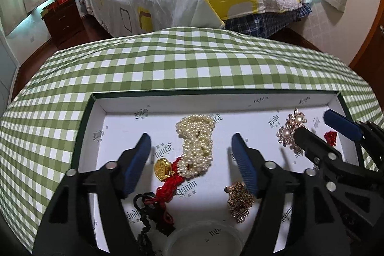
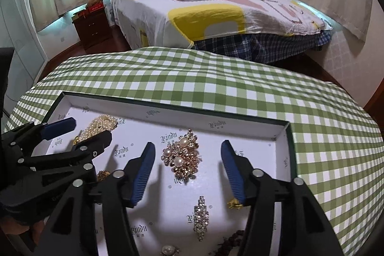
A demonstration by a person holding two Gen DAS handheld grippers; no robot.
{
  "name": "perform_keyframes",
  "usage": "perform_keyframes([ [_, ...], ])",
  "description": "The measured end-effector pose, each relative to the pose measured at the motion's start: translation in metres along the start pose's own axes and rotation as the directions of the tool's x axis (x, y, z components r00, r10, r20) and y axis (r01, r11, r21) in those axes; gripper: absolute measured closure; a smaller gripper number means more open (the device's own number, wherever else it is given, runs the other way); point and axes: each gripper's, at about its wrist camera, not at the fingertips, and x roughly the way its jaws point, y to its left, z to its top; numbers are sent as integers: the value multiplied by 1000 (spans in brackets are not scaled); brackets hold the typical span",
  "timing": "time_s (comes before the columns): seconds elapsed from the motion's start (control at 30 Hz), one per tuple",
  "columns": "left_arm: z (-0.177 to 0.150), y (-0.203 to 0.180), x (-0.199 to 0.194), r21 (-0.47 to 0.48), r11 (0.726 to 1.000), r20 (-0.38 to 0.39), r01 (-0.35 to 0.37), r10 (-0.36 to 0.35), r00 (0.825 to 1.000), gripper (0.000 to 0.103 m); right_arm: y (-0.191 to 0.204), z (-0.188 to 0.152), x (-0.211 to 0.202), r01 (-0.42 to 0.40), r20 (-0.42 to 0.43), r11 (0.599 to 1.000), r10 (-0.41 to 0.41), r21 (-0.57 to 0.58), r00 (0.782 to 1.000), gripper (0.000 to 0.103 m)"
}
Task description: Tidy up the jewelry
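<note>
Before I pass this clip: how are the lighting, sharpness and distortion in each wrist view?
Left wrist view: strong fisheye bend with dark corners; even daylight; pearl strand sharp; soft shadows under the open left gripper on the tray. Right wrist view: same bend; the rhinestone brooch between the open right gripper fingers is crisp; the bottom edge blurs.

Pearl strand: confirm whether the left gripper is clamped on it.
No, the pearl strand lies in the tray between the left gripper's open, untouching fingers.

both claws, left [image 1: 190, 144] and right [image 2: 188, 152], gape, angled downward.
</note>
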Motion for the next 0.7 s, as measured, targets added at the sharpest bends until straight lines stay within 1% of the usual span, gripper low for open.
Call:
perform_keyframes([
  [0.03,0,3,-1,-19,1000,3,3,-3,1000,26,-2,0,-2,5,7,1000,-5,6,1000,35],
  [0.07,0,6,-1,-34,999,6,6,-5,1000,22,-3,0,-4,6,13,1000,-7,10,1000,32],
  [0.13,0,10,-3,-56,998,12,13,-12,1000,21,-4,-1,-8,11,27,1000,-12,11,1000,29],
  [0.23,-1,8,-4,-43,999,16,7,-6,1000,16,-4,-2,-10,21,35,1000,-21,2,999,23],
  [0.3,-2,4,-7,-14,1000,31,-13,13,999,13,-4,-3,-12,33,41,999,-33,-5,999,23],
  [0.5,-6,2,-19,19,998,91,-57,55,994,12,-8,-6,-19,37,58,999,-37,11,998,21],
  [0.57,-7,5,-25,14,998,112,-62,60,992,12,-8,-7,-22,43,68,999,-44,12,997,21],
  [0.7,-11,14,-39,-35,998,150,-46,50,987,11,-10,-11,-30,57,84,998,-59,16,995,20],
])
